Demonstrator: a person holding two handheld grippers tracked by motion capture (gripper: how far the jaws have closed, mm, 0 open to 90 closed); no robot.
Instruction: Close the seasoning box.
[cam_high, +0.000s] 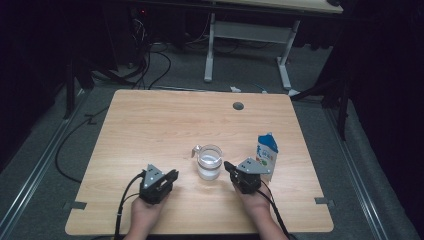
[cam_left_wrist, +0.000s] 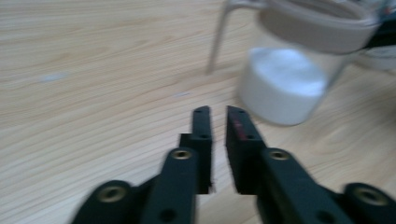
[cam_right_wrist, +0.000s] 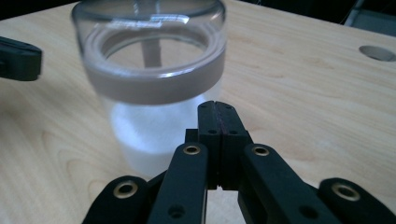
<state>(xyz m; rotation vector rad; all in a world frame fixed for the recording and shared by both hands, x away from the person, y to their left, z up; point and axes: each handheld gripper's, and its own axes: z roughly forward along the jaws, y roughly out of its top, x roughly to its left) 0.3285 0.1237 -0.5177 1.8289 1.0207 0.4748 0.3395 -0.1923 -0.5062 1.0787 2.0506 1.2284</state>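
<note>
Clear-plastic jug (cam_high: 209, 161) part-full of white, near tabletop's front edge, ungripped between left gripper (cam_high: 172, 175) with jaws slightly apart, empty, and right gripper (cam_high: 228, 166) with jaws together at its wall; carton (cam_high: 266, 152) just right, untouched; grasp pending.

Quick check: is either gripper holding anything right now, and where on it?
Nothing is held. The left gripper has a narrow empty gap; the right gripper is shut on nothing, close to the glass jug.
</note>
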